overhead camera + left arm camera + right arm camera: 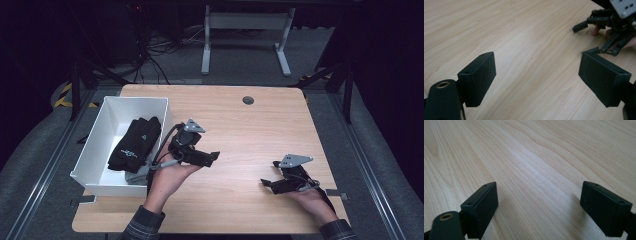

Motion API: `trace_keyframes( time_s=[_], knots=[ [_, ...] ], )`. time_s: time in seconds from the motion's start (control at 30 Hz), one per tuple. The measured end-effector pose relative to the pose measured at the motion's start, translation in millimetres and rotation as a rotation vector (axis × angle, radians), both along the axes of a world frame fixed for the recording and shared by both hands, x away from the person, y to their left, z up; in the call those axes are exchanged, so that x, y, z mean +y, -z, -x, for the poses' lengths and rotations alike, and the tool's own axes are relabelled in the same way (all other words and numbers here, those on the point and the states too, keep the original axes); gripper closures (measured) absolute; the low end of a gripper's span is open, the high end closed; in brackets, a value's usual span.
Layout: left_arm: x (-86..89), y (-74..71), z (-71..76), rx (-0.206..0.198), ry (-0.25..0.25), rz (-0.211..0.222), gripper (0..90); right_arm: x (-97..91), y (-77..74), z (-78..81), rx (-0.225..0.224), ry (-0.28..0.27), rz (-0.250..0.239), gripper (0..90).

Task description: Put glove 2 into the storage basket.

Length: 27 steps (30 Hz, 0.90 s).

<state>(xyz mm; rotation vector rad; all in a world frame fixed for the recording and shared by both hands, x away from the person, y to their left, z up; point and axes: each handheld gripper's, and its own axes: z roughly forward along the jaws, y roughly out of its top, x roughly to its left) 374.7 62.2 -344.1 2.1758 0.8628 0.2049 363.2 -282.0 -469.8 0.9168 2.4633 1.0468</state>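
Nearest the table's (240,125) front edge: checked sleeves and two hands, each gripping a tool. Right gripper (270,181) held low over the wood toward the table's front right corner, jaws spread wide and empty, nothing but bare grain between the pads (481,207) in the right gripper view. Left gripper (214,156) held a little farther in from that front edge, left of the table's middle, just beside the white bin (95,150), pointing toward the table's right side; jaws likewise released, wide apart, clasping nothing, bare wood between them in the left gripper view (536,82), the other tool (609,27) visible beyond. Dark gloves (136,144) lying folded inside the bin, at the table's left edge, close to the left hand (167,177) yet apart from its jaws. Farther back, a round grey grommet (248,100) set into the table near its rear edge. Beyond the table, a white desk frame (245,40) and loose cables on grey floor.
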Motion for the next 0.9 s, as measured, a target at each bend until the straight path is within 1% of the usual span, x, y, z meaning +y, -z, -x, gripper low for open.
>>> trace_keyframes(
  time_s=[0.07,0.1,0.13,0.27,0.3,0.33,0.37,0.43,0.47,0.53,0.57,0.63,0.67,0.8,0.87,0.9],
  knots=[
    [-7.5,8.5,2.1,0.005,0.019,-0.023,14.8,0.1,0.0,0.2,0.000,0.001,0.000,15.1],
    [-11.1,13.1,3.3,0.004,0.023,-0.026,14.8,0.1,0.2,0.4,-0.001,0.001,-0.003,15.1],
    [-15.1,18.4,4.7,0.013,0.033,-0.033,14.9,0.1,0.2,0.5,0.000,0.001,-0.003,15.1],
    [-26.2,38.6,8.0,0.030,0.072,-0.059,14.9,0.0,0.2,0.9,0.000,0.000,-0.003,15.1],
    [-26.2,38.6,8.0,0.030,0.072,-0.059,14.9,0.0,0.2,0.9,0.000,0.000,-0.003,15.1],
    [-29.2,47.9,9.3,0.032,0.079,-0.058,14.9,-0.1,0.2,1.1,0.000,0.001,-0.002,15.1],
    [-29.2,47.9,9.3,0.032,0.079,-0.058,14.9,-0.1,0.2,1.1,0.000,0.001,-0.002,15.1],
    [-30.9,57.0,11.0,0.034,0.084,-0.061,14.9,-0.2,0.3,1.1,-0.001,-0.002,-0.003,15.1],
    [-32.3,63.6,12.5,0.028,0.089,-0.065,14.9,-0.2,0.3,1.1,-0.001,-0.002,-0.003,15.1],
    [-33.8,70.1,14.2,0.018,0.093,-0.075,14.9,-0.3,0.3,1.2,-0.002,-0.002,-0.003,15.1],
    [-34.5,74.6,15.1,0.013,0.096,-0.088,14.9,-0.3,0.4,1.2,-0.002,-0.002,-0.003,15.1],
    [-35.6,81.9,16.5,0.002,0.094,-0.106,14.8,-0.3,0.3,1.2,-0.001,-0.002,-0.003,15.1],
    [-35.9,85.1,17.4,0.003,0.089,-0.112,14.8,-0.3,0.4,1.2,-0.002,-0.003,-0.003,15.1],
    [-36.0,97.0,18.1,0.003,0.093,-0.114,14.7,-0.3,0.4,1.3,-0.002,-0.003,-0.004,15.1],
    [-36.6,105.2,18.8,-0.010,0.091,-0.117,14.7,-0.3,0.3,1.3,-0.002,-0.002,-0.002,15.1],
    [-36.6,105.2,18.8,-0.010,0.091,-0.117,14.6,-0.3,0.3,1.3,-0.002,-0.002,-0.002,15.1]
  ],
)
